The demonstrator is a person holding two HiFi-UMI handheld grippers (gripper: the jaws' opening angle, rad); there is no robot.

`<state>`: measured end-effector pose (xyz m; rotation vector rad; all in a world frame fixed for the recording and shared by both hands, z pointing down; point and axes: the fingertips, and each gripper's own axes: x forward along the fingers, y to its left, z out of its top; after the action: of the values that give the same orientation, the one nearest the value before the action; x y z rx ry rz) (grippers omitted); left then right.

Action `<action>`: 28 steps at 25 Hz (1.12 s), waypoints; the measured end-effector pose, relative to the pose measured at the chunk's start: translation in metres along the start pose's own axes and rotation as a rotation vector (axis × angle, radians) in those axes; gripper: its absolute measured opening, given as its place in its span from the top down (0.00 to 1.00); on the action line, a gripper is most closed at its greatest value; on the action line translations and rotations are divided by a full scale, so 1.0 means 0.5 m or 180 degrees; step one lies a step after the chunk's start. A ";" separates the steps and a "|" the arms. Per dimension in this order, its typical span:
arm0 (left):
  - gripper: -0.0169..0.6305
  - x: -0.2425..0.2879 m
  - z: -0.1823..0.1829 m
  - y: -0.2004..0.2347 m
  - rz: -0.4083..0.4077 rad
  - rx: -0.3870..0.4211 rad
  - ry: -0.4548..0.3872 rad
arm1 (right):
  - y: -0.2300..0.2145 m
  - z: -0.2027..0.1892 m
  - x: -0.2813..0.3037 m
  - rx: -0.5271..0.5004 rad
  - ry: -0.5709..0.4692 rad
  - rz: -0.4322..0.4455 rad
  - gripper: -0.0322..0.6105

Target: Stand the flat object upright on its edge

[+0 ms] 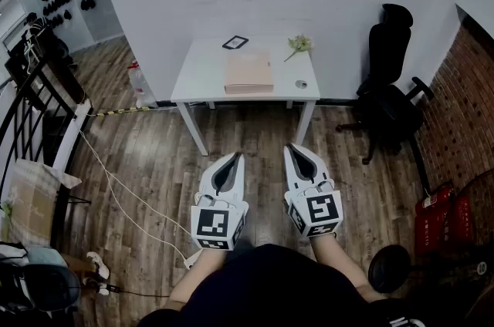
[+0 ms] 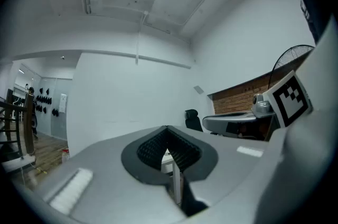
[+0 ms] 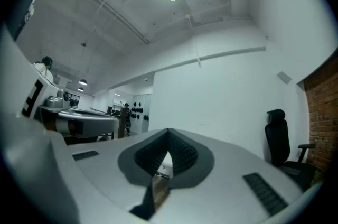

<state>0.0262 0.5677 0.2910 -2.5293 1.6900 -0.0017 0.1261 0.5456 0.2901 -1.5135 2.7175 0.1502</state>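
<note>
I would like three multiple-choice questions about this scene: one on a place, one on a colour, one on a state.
1. In the head view, the chair stands
A. left of the table
B. right of the table
C. under the table

2. The box on the table is
A. pale pink
B. blue
C. green

3. The left gripper and right gripper are
A. both open
B. one open, one shut
C. both shut, empty

Answers:
1 B, it stands beyond the table's right legs.
2 A, its top is pale pink.
3 C, each gripper view shows the jaws together on nothing.
</note>
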 end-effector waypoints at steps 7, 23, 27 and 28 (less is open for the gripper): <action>0.96 0.035 0.007 0.024 0.0092 0.0042 0.0000 | -0.025 -0.002 0.029 0.0007 0.0007 -0.0040 0.93; 0.72 0.098 -0.035 0.094 0.0095 -0.0214 -0.0011 | -0.074 -0.068 0.112 0.0230 0.0185 0.0029 0.67; 0.66 0.144 -0.055 0.128 0.0077 -0.0235 -0.0030 | -0.089 -0.095 0.164 0.0268 0.0222 0.0038 0.64; 0.66 0.160 -0.059 0.138 0.0071 -0.0242 -0.0040 | -0.095 -0.100 0.181 0.0274 0.0229 0.0040 0.63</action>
<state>-0.0083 0.4654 0.3101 -2.5582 1.7458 0.0813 0.1197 0.4393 0.3303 -1.5078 2.7496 -0.0211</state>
